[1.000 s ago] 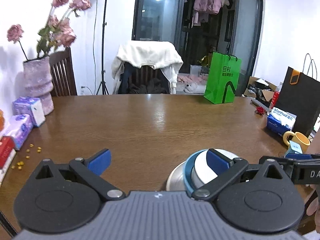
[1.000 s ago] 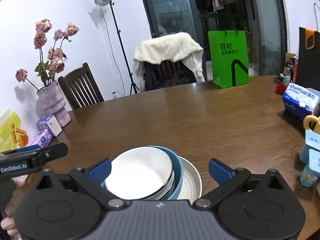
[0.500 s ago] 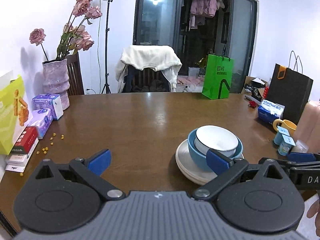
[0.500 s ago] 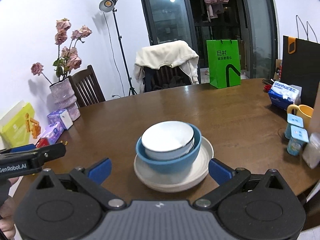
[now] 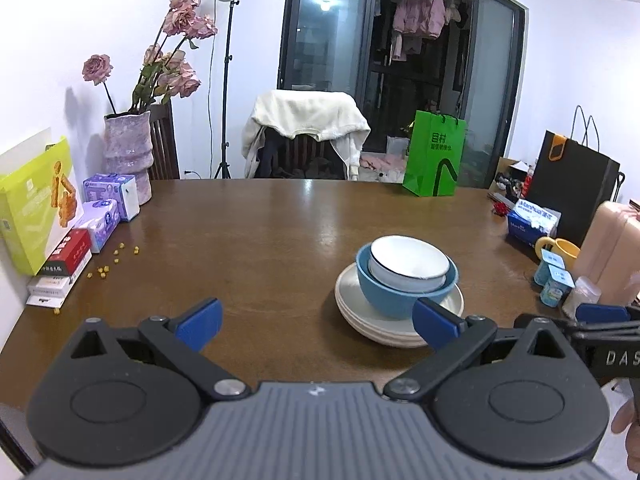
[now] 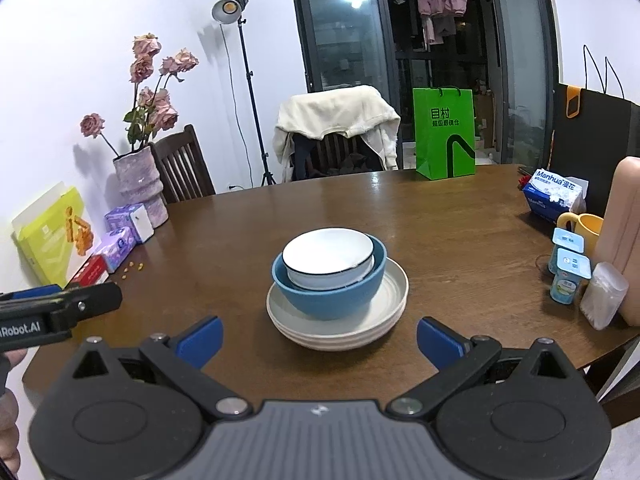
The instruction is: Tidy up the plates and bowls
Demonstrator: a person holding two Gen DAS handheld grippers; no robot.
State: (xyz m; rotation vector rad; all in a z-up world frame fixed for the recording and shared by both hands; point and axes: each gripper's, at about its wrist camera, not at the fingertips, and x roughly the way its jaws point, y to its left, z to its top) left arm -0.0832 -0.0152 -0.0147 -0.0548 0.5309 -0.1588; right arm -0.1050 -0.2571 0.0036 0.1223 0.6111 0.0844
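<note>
A white bowl (image 6: pixel 328 258) sits inside a blue bowl (image 6: pixel 330 294), which stands on a stack of cream plates (image 6: pixel 340 322) on the brown table (image 6: pixel 440 240). The same stack shows in the left wrist view: white bowl (image 5: pixel 408 264), blue bowl (image 5: pixel 400 298), plates (image 5: pixel 384 326). My right gripper (image 6: pixel 319 340) is open and empty, held back from the stack and centred on it. My left gripper (image 5: pixel 316 322) is open and empty, to the left of the stack and apart from it.
At the left edge stand a vase of flowers (image 6: pixel 140 184), tissue packs (image 6: pixel 120 240), a yellow box (image 6: pixel 52 236) and scattered yellow bits (image 5: pixel 112 260). At the right are a yellow mug (image 6: pixel 584 228), small yoghurt cups (image 6: pixel 570 272), a tissue box (image 6: pixel 554 194) and a green bag (image 6: pixel 444 132).
Both grippers have pulled back and up from the stacked bowls and plates, which now stand farther off on the table. Both stay open and empty.
</note>
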